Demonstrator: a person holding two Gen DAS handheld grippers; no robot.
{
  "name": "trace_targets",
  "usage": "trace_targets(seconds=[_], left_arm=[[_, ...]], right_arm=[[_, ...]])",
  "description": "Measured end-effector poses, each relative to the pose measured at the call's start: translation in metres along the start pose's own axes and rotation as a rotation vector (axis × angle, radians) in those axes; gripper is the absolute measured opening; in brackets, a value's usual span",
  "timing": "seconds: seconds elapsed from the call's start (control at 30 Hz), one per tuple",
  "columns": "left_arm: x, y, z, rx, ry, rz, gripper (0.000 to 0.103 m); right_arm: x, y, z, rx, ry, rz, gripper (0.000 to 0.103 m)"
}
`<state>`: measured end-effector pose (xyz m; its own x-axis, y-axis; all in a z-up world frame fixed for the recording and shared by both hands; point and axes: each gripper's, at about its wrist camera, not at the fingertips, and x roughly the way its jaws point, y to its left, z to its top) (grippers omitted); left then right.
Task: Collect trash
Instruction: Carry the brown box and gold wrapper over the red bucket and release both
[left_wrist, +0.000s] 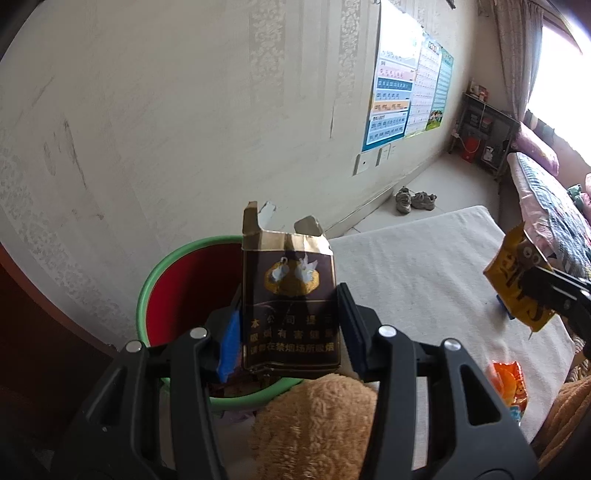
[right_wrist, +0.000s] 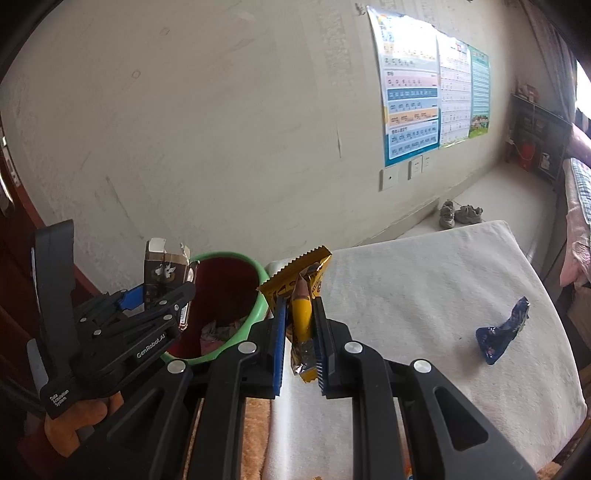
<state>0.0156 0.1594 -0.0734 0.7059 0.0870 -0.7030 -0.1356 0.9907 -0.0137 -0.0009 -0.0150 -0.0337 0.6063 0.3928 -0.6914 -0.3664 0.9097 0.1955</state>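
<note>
Left gripper (left_wrist: 290, 325): fingers part-open, clamped on upright brown cigarette pack (left_wrist: 290, 295); bin (left_wrist: 173, 291) beyond. Right gripper (right_wrist: 299, 332): fingers pinched tight on yellow wrapper (right_wrist: 301, 295), angled downward.

"GenRobot.AI" and "Data Acquisition System" on left gripper (right_wrist: 162, 295); Chinese health warning on cigarette pack (left_wrist: 290, 295).

Torn cardboard cigarette pack (left_wrist: 290, 306), glossy foil snack wrapper (right_wrist: 301, 295), smooth plastic bin (right_wrist: 255, 314), matt white cloth (right_wrist: 424, 295)

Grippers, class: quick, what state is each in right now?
Left gripper: shut on the brown box.
Right gripper: shut on the yellow wrapper.
</note>
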Motion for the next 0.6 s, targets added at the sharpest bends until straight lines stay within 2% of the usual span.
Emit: trace_targets(seconds=[0.43, 0.6], left_arm=[[0.010, 0.021, -0.007, -0.025, 0.033, 0.043, 0.045], [0.014, 0.034, -0.011, -0.045, 0.045, 0.067, 0.045]], right_arm=[[0.010, 0.012, -0.003, -0.031, 0.034, 0.005, 0.015], [0.021, 0.023, -0.003, -0.041, 0.053, 0.030, 0.015]])
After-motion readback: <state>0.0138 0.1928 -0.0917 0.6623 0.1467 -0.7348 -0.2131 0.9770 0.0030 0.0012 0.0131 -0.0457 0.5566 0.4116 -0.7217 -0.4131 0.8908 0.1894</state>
